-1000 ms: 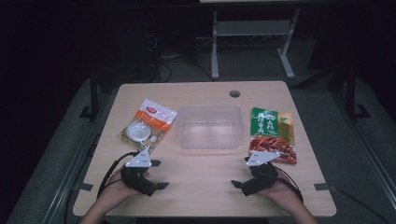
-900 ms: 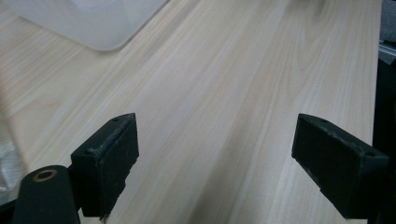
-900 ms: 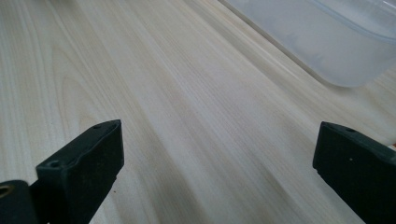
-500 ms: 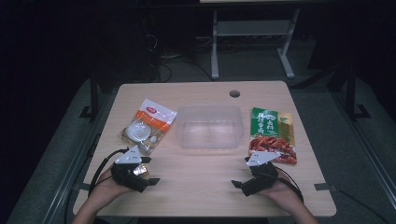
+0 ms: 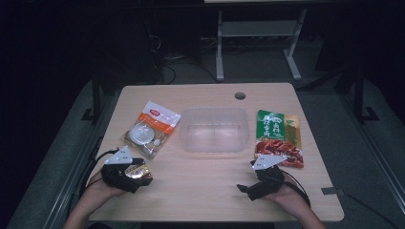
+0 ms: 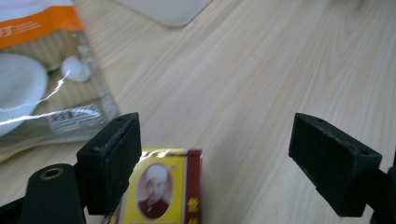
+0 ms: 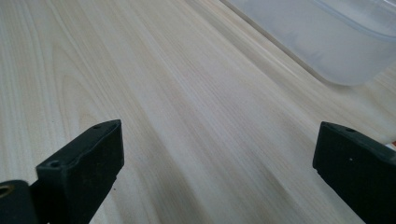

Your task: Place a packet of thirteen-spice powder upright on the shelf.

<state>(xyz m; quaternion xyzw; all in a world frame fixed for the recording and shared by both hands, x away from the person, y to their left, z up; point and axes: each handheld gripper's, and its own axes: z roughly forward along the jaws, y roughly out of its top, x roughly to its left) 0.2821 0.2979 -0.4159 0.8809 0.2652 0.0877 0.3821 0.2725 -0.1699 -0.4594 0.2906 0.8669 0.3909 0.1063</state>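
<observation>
The left hand-held gripper (image 5: 138, 171) sits at the near left of the surface (image 5: 200, 191), held by the person's left hand (image 5: 98, 186). Its jaws stand wide apart, released, and grip nothing. In the left gripper view a small yellow and red packet (image 6: 166, 191) with a printed portrait lies flat on the wood between the jaws, close against the left-hand jaw and well apart from the other; whether that jaw touches the packet cannot be told. From the high view the same packet (image 5: 137, 170) shows as a golden patch right at the gripper's front.

Just beyond it, farther and slightly left, lies a clear bag with an orange band (image 5: 150, 129), holding round white pieces; its near corner shows in the left gripper view (image 6: 42, 93), close to the packet but apart from it.

The right hand-held gripper (image 5: 248, 188) rests at the near right in the person's right hand (image 5: 286, 193). Its jaws are also spread wide, released, with bare wood between them and nothing held.

A clear plastic container (image 5: 214, 130) stands in the middle of the surface, and its corner appears at the far right in the right gripper view (image 7: 327, 42). To its right lies a green and red snack bag (image 5: 278, 138), just beyond the right hand-held gripper.
</observation>
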